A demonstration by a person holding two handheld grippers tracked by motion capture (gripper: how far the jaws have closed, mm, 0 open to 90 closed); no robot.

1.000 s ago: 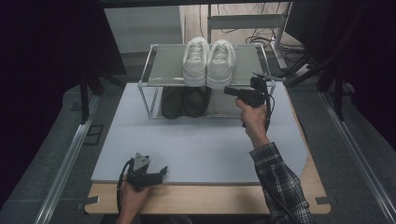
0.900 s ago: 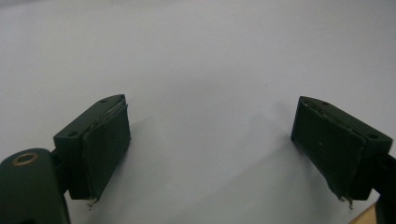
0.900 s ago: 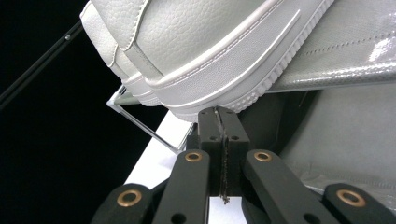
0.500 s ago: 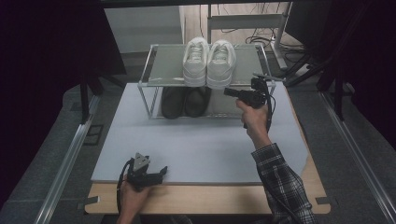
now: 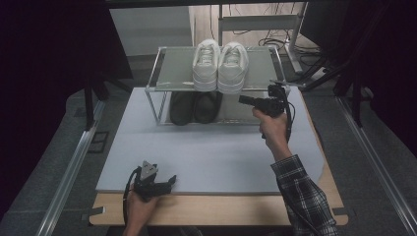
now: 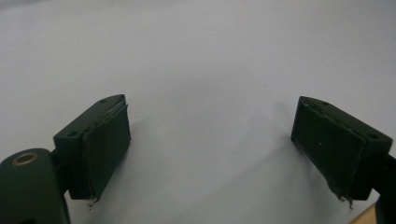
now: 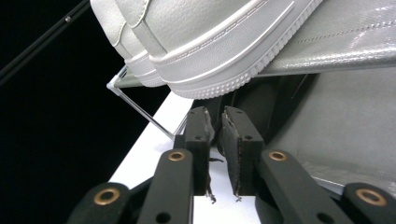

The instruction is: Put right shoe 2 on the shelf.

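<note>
A pair of white sneakers (image 5: 219, 66) stands on the top shelf of a metal shoe rack (image 5: 172, 69). A pair of black shoes (image 5: 194, 105) sits underneath. My right gripper (image 5: 242, 100) is held level at the rack's right end and points left, just below the shelf. In the right gripper view its jaws (image 7: 215, 114) stand a narrow gap apart with nothing between them; they have just been opening. The white sneaker's sole (image 7: 210, 70) is right above them and a black shoe (image 7: 261, 93) is behind. My left gripper (image 5: 164, 181) rests near the front edge, open wide (image 6: 210, 107) over the bare mat.
A pale grey mat (image 5: 216, 152) covers the wooden table (image 5: 221, 209). Behind the rack stand a metal frame and cables (image 5: 275, 29). Rails (image 5: 69, 167) run along both sides of the table, and dark curtains close in left and right.
</note>
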